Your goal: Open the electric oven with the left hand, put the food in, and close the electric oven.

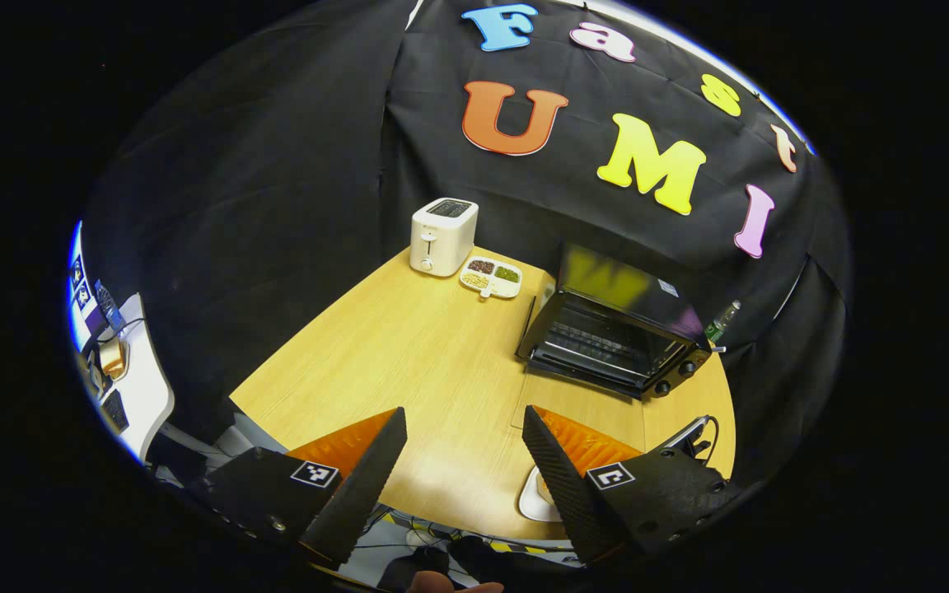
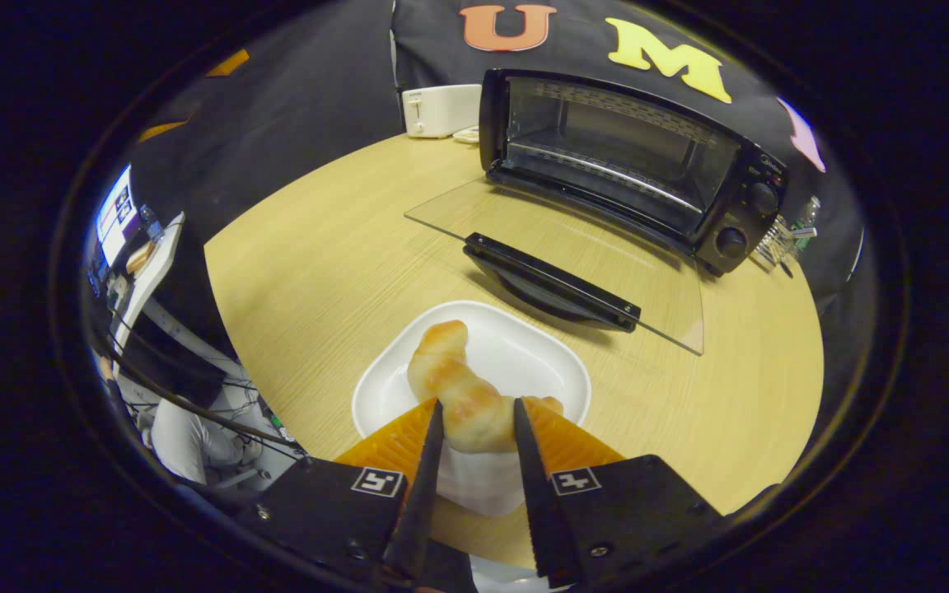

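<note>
The electric oven (image 2: pixel 631 169) stands at the back of the wooden table (image 2: pixel 318 247) with its glass door (image 2: pixel 557 255) dropped flat toward us, so the opening looks done and the loading step is in hand. The right gripper (image 2: pixel 474 432) has its fingers closed against the two sides of the bread roll (image 2: pixel 454 387), which sits over the white plate (image 2: pixel 516 354) just in front of the door. The left gripper (image 1: pixel 462 453) hangs back over the near table edge, fingers spread and holding nothing. Next, I reckon, the roll must be lifted clear, carried over the door handle (image 2: pixel 553 280) and set on the rack inside.
</note>
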A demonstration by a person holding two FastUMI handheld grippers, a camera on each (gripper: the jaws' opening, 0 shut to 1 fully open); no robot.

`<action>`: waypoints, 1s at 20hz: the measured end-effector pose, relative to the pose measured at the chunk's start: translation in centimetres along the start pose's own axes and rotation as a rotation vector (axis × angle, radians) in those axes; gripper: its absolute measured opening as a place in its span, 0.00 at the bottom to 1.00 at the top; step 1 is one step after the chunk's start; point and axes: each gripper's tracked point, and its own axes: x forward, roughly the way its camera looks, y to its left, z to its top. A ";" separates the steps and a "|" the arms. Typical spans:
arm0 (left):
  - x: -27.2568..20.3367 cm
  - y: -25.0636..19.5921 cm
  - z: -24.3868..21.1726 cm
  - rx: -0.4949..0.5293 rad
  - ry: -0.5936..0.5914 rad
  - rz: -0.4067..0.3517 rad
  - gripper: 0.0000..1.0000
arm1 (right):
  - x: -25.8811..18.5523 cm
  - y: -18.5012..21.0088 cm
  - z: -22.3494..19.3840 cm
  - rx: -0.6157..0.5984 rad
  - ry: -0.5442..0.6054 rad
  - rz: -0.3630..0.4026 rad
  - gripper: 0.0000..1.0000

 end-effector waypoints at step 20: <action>-4.0 2.9 1.4 0.183 -0.032 -0.192 0.94 | -7.6 -2.4 10.8 0.814 -0.347 -0.112 0.06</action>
